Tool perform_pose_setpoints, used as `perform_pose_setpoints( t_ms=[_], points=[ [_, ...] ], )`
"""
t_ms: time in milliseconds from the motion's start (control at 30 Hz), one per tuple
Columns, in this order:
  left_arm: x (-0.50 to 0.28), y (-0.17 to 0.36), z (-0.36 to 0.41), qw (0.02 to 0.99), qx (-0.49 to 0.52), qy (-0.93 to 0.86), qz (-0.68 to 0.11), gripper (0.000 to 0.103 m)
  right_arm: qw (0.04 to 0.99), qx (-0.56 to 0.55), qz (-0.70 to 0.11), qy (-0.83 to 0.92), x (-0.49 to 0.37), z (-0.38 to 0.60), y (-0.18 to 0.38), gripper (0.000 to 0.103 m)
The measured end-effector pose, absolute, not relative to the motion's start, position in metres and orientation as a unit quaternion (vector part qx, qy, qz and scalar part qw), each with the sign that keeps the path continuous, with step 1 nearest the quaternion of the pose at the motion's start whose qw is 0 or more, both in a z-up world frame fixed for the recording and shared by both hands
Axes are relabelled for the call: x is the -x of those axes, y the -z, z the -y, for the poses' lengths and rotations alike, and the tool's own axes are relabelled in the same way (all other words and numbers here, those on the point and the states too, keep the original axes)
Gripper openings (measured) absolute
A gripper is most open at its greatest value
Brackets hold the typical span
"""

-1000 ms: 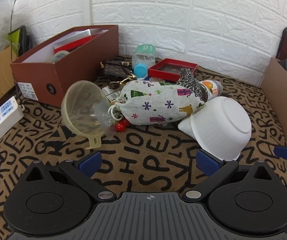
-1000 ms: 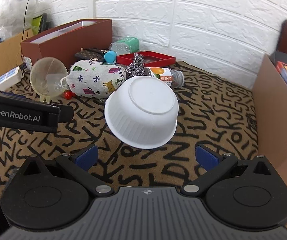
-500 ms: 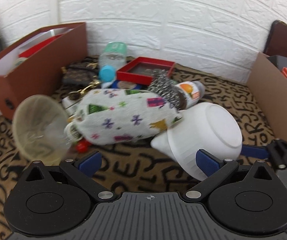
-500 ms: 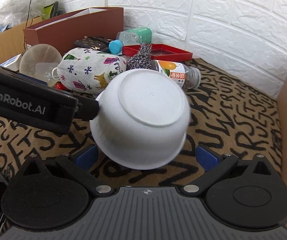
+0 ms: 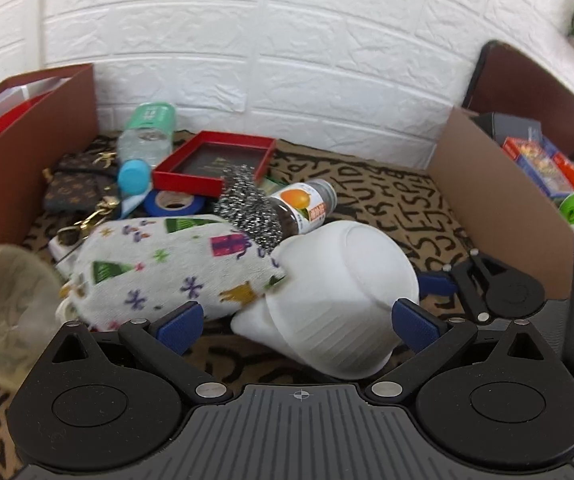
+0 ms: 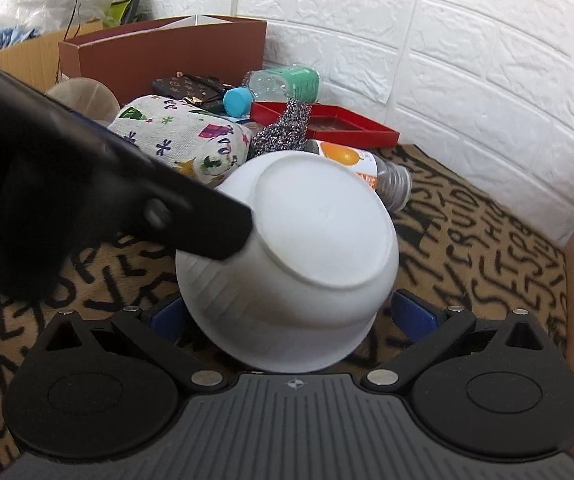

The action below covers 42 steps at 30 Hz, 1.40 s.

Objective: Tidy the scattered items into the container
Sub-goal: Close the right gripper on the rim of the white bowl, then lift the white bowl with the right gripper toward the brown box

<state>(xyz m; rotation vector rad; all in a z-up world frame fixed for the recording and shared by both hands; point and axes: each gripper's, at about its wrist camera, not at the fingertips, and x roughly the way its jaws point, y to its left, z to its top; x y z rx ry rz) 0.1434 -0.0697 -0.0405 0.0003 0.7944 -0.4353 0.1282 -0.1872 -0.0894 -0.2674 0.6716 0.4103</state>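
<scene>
While the upturned white bowl (image 6: 291, 256) lies tilted on the surface between the spread fingers of the right hand-held gripper (image 6: 291, 314), the left hand-held gripper (image 5: 295, 320), also released, crowds it; closing on the sloped wall could squirt it out.

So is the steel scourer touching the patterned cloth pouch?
Touching. In the left wrist view the scourer rests against the pouch's upper edge with no gap showing between them.

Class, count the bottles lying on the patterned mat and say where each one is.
2. The clear bottle with the blue cap lies at the back by the brown box. The orange-label bottle lies behind the white bowl. Others could be hidden.
</scene>
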Motion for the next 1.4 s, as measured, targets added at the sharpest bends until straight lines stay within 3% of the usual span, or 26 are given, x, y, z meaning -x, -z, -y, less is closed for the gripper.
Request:
perform_pose_setpoints(
  t_ms=[233, 400, 533, 900, 1167, 1400],
  points=[
    [-0.138, 0.044, 0.06, 0.882, 0.037, 0.252, -0.397, 0.091, 0.914, 0.114, -0.309, -0.236, -0.121, 0.184, 0.084, 0.102],
    [-0.117, 0.035, 0.047, 0.881, 0.047, 0.252, -0.396, 0.091, 0.914, 0.126, -0.297, -0.247, -0.101, 0.175, 0.077, 0.102],
    [-0.101, 0.028, 0.036, 0.885, 0.054, 0.244, -0.394, 0.097, 0.911, 0.132, -0.289, -0.264, -0.084, 0.166, 0.071, 0.102],
    [-0.059, -0.021, -0.012, 0.918, 0.054, 0.203, -0.336, 0.093, 0.906, 0.177, -0.236, -0.304, -0.051, 0.119, 0.028, 0.102],
    [-0.078, -0.07, -0.071, 0.953, 0.036, 0.141, -0.264, 0.093, 0.901, 0.193, -0.184, -0.341, -0.084, 0.057, -0.021, 0.102],
    [-0.139, -0.085, -0.139, 0.961, 0.056, 0.113, -0.248, 0.092, 0.898, 0.173, -0.176, -0.364, -0.15, -0.002, -0.049, 0.102]
  ],
)
